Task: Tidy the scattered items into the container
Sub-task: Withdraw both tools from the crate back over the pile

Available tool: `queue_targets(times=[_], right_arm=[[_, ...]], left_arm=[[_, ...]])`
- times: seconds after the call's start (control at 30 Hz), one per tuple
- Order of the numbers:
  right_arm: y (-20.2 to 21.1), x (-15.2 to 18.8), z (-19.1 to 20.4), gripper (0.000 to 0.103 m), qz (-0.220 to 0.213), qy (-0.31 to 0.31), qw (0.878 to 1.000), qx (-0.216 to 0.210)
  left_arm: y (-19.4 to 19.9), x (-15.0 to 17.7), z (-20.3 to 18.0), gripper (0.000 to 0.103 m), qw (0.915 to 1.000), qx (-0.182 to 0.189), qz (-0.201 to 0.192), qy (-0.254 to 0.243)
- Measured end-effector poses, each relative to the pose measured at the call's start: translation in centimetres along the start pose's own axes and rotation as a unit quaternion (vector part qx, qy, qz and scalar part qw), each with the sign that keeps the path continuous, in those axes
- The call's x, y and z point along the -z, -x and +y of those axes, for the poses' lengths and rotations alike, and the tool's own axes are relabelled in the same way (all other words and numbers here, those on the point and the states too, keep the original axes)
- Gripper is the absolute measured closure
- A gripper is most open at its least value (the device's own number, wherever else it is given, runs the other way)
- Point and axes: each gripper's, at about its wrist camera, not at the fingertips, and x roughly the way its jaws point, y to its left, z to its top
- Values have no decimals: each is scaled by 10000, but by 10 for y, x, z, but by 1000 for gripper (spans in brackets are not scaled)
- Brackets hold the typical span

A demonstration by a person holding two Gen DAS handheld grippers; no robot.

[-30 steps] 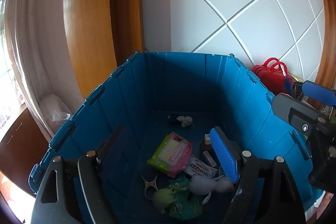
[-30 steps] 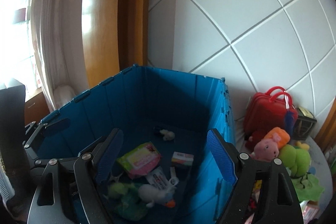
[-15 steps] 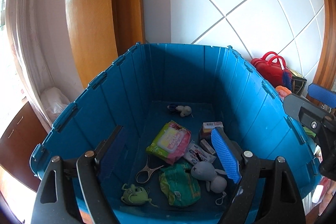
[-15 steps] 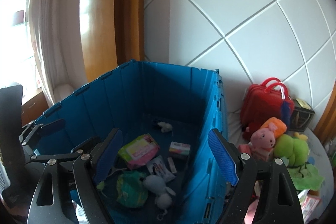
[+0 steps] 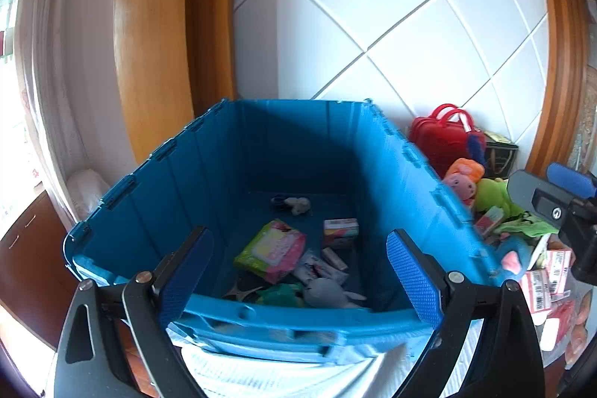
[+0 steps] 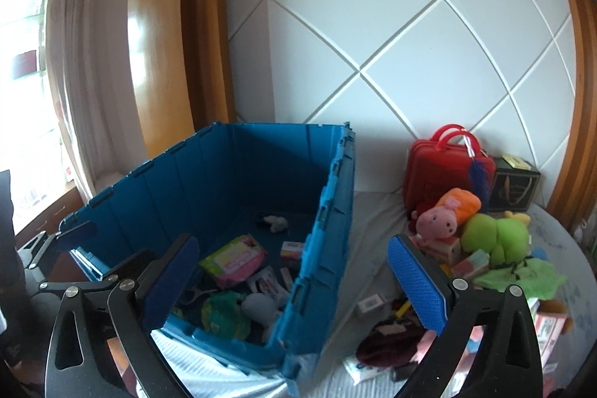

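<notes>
The left gripper (image 5: pixel 298 271) and right gripper (image 6: pixel 291 282) tip down over the big blue plastic box (image 5: pixel 395 166), both jaws opening, holding nothing.

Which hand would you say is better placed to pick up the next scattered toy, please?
Probably right: the right gripper, fingers opening and empty, faces the toy pile beside the blue bin; the left gripper faces the bin.

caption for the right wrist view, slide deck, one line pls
Right claw, empty and opening, faces the blue bin of collected items, with plush toys and boxes still scattered beside it.
</notes>
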Motion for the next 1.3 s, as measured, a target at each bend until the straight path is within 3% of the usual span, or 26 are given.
queue_targets(times=[0.13, 0.3, 0.53, 0.7, 1.03, 1.07, 1.13, 1.17, 1.27, 1.3], right_arm=[[34, 16, -49, 1, -80, -226, 9995, 207], [82, 53, -141, 1, -25, -568, 9961, 675], [145, 126, -288, 1, 384, -900, 9870, 1275], [168, 185, -374, 1, 938, -1397, 9740, 1514], [179, 274, -457, 1, 1590, -1886, 9496, 1936], [174, 284, -464, 3, 1752, -1818, 9461, 2027], [164, 305, -479, 33, 2063, -1726, 9401, 2094], [157, 314, -488, 40, 2218, -1706, 9379, 2050], [133, 337, -513, 48, 2630, -1613, 9321, 1898], [126, 342, -518, 48, 2733, -1537, 9317, 1835]], left_arm=[[18, 5, -48, 7, 9996, 225, -126, -72], [28, 26, -138, 4, 9981, 593, -39, -187], [22, 89, -285, 4, 9920, 1051, 605, -349], [16, 136, -364, 4, 9834, 1208, 1225, -582], [-4, 214, -452, 4, 9667, 1490, 1770, -1093], [-7, 222, -458, 4, 9648, 1508, 1840, -1123], [-12, 237, -470, 4, 9602, 1569, 2011, -1139], [-14, 245, -476, 4, 9583, 1599, 2083, -1126], [-18, 268, -494, 8, 9548, 1605, 2292, -1003], [-21, 274, -500, 14, 9533, 1584, 2385, -961]])
